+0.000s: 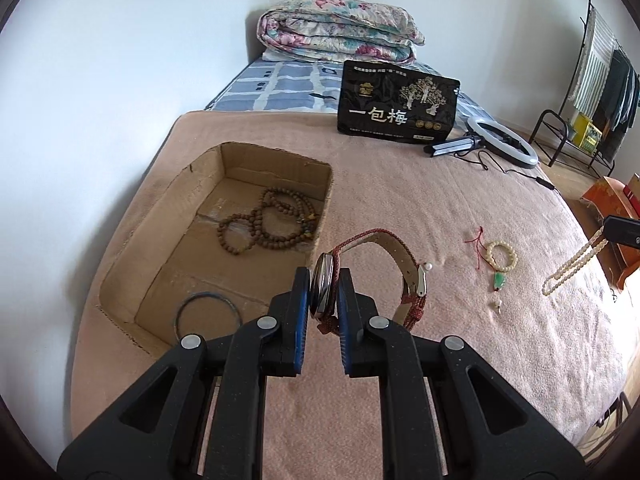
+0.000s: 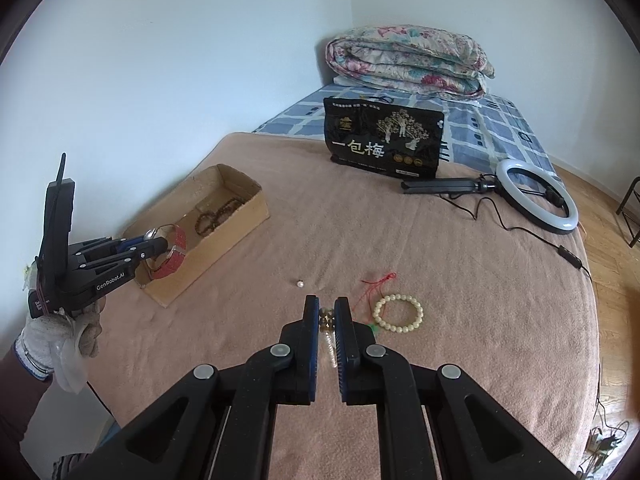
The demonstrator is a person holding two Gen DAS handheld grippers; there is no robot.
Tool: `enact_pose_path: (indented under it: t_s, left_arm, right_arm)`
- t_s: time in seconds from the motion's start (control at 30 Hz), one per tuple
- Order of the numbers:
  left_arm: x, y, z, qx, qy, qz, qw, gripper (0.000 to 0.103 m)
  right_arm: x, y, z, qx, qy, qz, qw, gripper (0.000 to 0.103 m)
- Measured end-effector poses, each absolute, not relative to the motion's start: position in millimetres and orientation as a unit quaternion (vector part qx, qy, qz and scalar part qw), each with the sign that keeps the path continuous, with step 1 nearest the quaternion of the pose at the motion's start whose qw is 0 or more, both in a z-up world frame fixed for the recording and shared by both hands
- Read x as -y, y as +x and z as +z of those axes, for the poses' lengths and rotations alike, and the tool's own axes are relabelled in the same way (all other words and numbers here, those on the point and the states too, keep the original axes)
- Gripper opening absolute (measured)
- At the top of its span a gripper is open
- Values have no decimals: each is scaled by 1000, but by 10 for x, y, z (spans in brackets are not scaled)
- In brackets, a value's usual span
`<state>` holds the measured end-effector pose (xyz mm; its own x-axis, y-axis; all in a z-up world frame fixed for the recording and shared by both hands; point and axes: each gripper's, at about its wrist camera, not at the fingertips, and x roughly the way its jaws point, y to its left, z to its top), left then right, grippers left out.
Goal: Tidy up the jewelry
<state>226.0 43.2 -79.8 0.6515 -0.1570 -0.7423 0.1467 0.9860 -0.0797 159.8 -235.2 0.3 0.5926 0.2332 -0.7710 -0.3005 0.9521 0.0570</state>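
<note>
My left gripper [image 1: 323, 280] is shut on a watch [image 1: 322, 292] with a red strap [image 1: 414, 304], held just right of the open cardboard box [image 1: 276, 160]. The box holds brown bead strands [image 1: 268, 222] and a dark ring bangle [image 1: 208, 314]. My right gripper [image 2: 327, 312] is shut on a cream bead necklace [image 2: 329, 346], which hangs from it in the left wrist view [image 1: 576, 260]. A cream bead bracelet [image 2: 398, 314] with a green pendant and red cord [image 2: 378, 282] lies on the pink blanket. Loose pearls [image 2: 299, 283] lie nearby.
A black snack bag [image 2: 384, 142] stands at the back of the blanket. A ring light on a tripod [image 2: 536, 196] lies to its right with a cable. A folded quilt [image 2: 408, 62] is on the bed behind. A clothes rack [image 1: 600, 92] stands at far right.
</note>
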Motion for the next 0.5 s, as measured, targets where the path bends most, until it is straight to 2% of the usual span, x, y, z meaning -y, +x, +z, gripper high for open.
enact_pose_path:
  t_s: [0.5]
  left_arm:
    - [-1157,2303,-898,-415,-24,-32,909,11]
  right_arm:
    - [1492,1967,115,-410,-52,206,887,5]
